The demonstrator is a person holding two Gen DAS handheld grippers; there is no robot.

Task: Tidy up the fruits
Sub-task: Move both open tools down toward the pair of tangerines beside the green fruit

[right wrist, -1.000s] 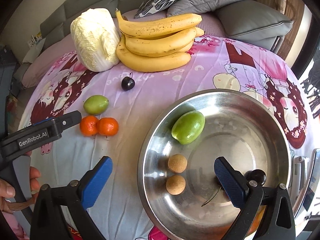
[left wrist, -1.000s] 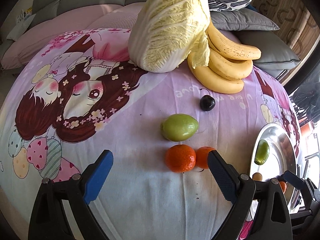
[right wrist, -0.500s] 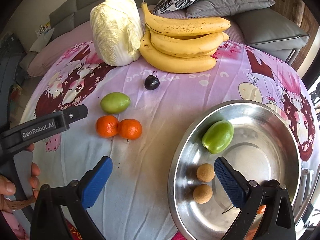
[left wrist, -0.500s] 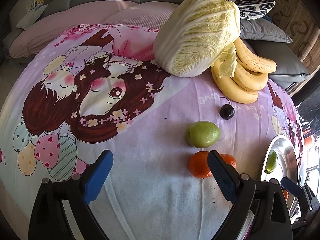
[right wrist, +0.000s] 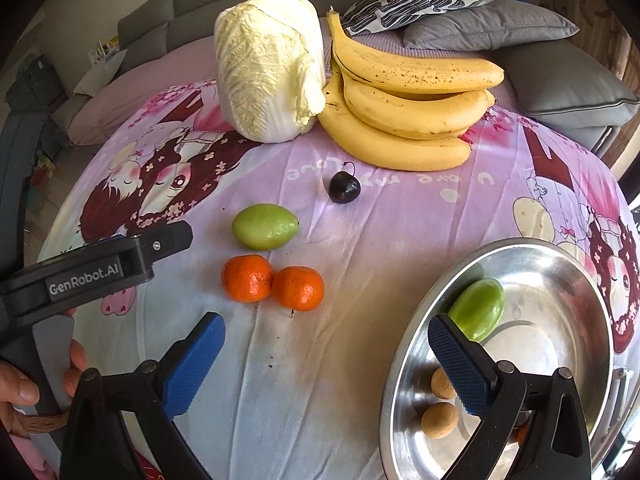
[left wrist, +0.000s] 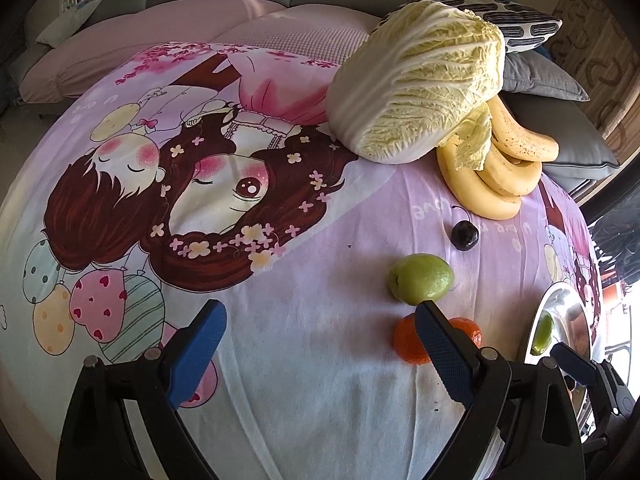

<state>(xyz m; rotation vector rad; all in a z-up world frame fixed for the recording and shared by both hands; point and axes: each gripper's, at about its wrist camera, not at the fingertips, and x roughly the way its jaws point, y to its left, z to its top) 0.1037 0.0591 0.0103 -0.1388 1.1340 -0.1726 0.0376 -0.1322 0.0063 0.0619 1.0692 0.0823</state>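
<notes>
On the pink cartoon cloth lie a green fruit (right wrist: 265, 227), two mandarins (right wrist: 272, 289), a dark cherry (right wrist: 344, 188) and a bunch of bananas (right wrist: 404, 108). The steel bowl (right wrist: 568, 256) at the right holds another green fruit (right wrist: 478, 314) and two small tan balls (right wrist: 439, 420). My right gripper (right wrist: 324, 364) is open and empty, its right finger over the bowl's near-left rim. My left gripper (left wrist: 316, 352) is also open and empty; its right finger partly hides the mandarins (left wrist: 408, 340). In its view the green fruit (left wrist: 420, 283) and cherry (left wrist: 465, 235) lie to the right.
A napa cabbage (right wrist: 270, 76) leans against the bananas at the back. Grey and patterned cushions (right wrist: 492, 24) and a sofa stand behind the table. A hand (right wrist: 16, 392) holds the left gripper's black body (right wrist: 88, 276) at the left edge.
The right gripper has moved left and back, away from the bowl's middle toward the loose fruit. The left gripper has swung left, so the fruits now lie at its right.
</notes>
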